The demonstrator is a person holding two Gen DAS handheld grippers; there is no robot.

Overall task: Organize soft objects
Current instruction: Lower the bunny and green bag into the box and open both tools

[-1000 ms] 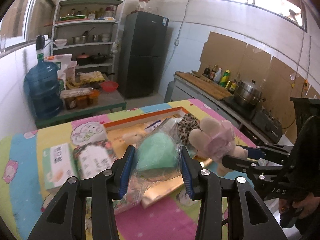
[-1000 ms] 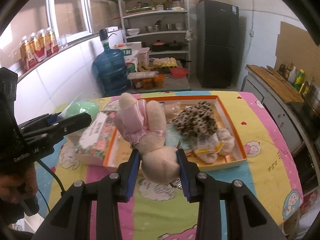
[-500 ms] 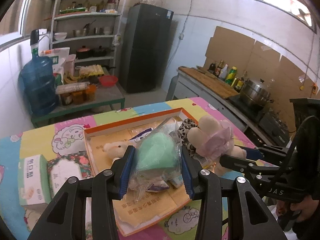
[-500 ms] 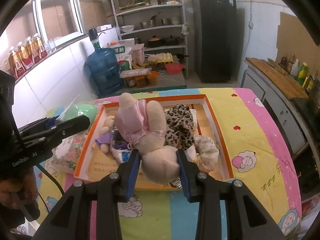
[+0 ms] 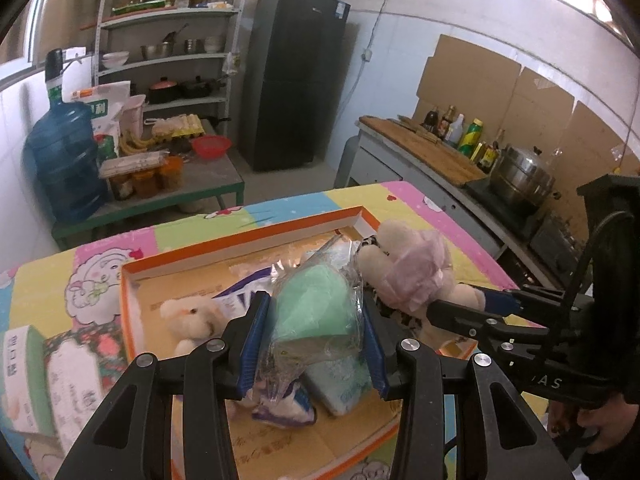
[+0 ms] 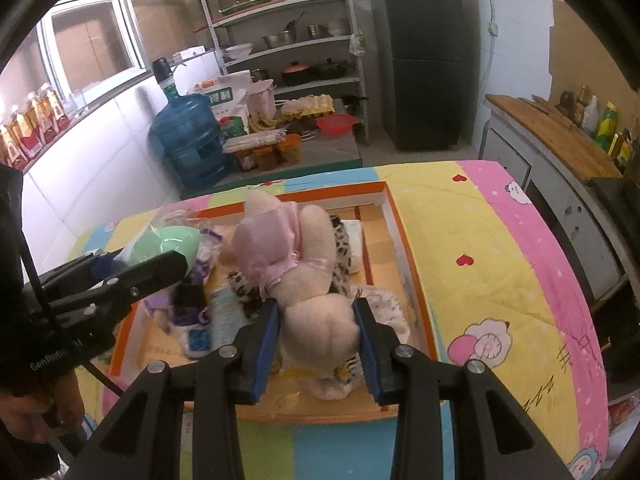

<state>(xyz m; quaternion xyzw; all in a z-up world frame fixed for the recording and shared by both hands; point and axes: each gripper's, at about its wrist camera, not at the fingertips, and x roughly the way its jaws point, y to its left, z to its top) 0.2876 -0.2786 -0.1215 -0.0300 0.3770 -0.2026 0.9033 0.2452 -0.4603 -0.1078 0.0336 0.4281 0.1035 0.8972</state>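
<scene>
1. Green soft object in a clear plastic bag sits between the two fingers of the left claw, which is closed on it from both sides. The bag hangs above the middle of the orange-rimmed box, and its loose end hangs down toward the packets on the box floor.

2. Beige plush toy with a pink dress is held by the right claw, whose fingers press on its round lower body. The long axis of the toy goes away from the claw, with the head toward the far edge of the box. It is over the right half of the box, above a leopard-print soft item.

3. Both loads are already over the box, so I judge that the coming move is mostly a short descent and an opening of the fingers. In the left wrist view the plush toy is just beside the green bag, on its right; whether they touch, I cannot tell.

4. A small white plush lies in the left part of the box, so the free floor looks narrow.

5. The box lies on a table with a colourful cartoon cloth, and tissue packs are beside its left edge.
</scene>
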